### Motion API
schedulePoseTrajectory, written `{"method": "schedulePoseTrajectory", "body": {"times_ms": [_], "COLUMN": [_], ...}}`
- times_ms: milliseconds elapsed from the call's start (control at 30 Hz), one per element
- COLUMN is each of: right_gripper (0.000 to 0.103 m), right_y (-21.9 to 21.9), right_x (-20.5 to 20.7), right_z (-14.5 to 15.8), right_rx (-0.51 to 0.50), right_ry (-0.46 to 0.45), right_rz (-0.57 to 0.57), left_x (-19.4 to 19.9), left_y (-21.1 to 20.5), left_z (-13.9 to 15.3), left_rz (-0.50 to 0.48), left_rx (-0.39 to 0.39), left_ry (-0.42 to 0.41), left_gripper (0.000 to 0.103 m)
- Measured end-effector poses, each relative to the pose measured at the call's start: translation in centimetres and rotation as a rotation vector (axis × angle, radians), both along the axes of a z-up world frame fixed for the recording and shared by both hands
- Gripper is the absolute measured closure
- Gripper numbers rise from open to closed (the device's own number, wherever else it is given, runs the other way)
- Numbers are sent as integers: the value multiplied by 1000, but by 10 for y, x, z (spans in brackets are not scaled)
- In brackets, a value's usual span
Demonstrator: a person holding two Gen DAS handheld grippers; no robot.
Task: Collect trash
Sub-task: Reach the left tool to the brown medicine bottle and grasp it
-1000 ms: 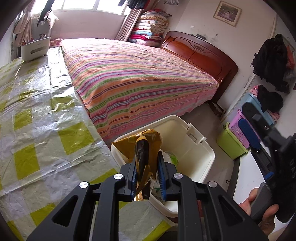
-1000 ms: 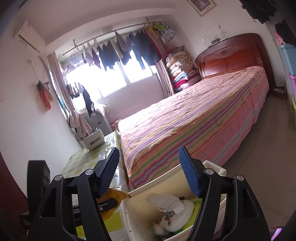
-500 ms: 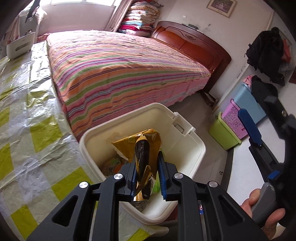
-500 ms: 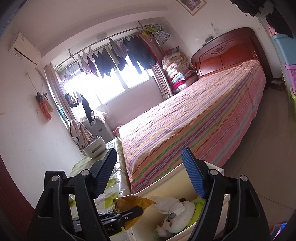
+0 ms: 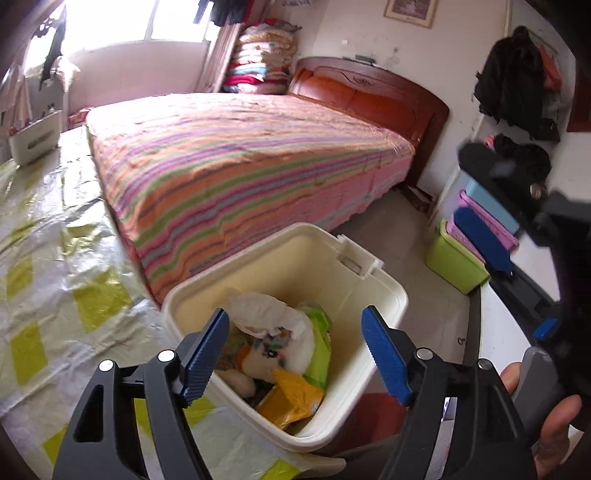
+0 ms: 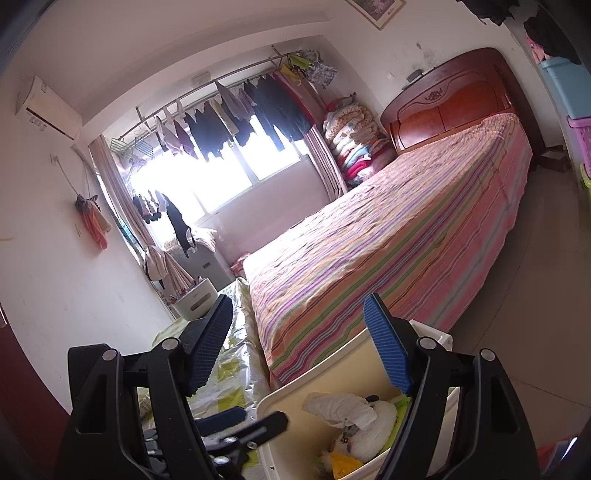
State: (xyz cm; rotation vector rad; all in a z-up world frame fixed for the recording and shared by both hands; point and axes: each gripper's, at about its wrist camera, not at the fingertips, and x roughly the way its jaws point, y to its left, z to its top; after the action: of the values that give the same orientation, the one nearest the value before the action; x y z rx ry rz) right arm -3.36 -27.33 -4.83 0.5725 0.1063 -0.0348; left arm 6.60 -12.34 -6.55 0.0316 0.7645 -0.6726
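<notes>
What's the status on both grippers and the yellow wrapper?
Left gripper opening over bin, nothing between jaws. Right gripper open, empty. Yellow wrapper lies in bin on other trash. Nothing in the way.

A lived-in home bedroom — a double bed [image 5: 240, 158] with a striped cover and carved wooden headboard [image 5: 373, 92], folded quilts [image 5: 258, 55] stacked in the corner, laundry [image 6: 240, 114] drying on a rail across the bright window, a wall air conditioner [image 6: 48, 107], a framed picture [image 5: 408, 11] — and stacked plastic storage bins [image 5: 469, 247].
</notes>
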Motion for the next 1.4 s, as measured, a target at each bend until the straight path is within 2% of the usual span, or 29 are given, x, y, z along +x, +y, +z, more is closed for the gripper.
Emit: {"method": "schedulePoseTrajectory", "body": {"times_ms": [133, 300, 433, 567, 633, 700, 833, 933, 1000, 1033, 1133, 1300, 1400], "right_gripper": [27, 25, 25, 25, 25, 25, 25, 25, 25, 25, 25, 25, 25], "right_y": [6, 30, 69, 121, 158, 189, 246, 288, 309, 318, 331, 347, 334], "right_x": [3, 20, 37, 60, 81, 97, 128, 147, 160, 165, 173, 185, 176], "right_z": [-1, -4, -6, 0, 0, -3, -7, -5, -3, -2, -6, -18, -15], "right_rx": [5, -22, -51, -89, -94, -92, -85, -126, -143, -143, -139, -150, -175], "right_ry": [8, 55, 100, 138, 183, 228, 308, 343, 346, 348, 356, 375, 356], "right_rz": [22, 94, 192, 353, 473, 546, 680, 734, 760, 770, 782, 798, 796], "left_x": [7, 17, 26, 30, 31, 34, 45, 64, 80, 92, 113, 131, 140], "left_y": [32, 85, 142, 203, 233, 268, 324, 363, 384, 396, 413, 424, 424], "left_z": [9, 18, 24, 31, 35, 41, 48, 47, 42, 36, 22, 8, -3], "left_rz": [93, 227, 348, 465, 523, 601, 696, 755, 794, 802, 799, 818, 797], "left_rx": [3, 84, 110, 120, 117, 102, 56, 39, 36, 51, 84, 166, 218], "left_ry": [-23, -64, -72, -78, -83, -93, -77, -13, 74, 149, 267, 331, 369], "left_gripper": [31, 31, 31, 31, 31, 31, 31, 31, 31, 31, 31, 31, 31]}}
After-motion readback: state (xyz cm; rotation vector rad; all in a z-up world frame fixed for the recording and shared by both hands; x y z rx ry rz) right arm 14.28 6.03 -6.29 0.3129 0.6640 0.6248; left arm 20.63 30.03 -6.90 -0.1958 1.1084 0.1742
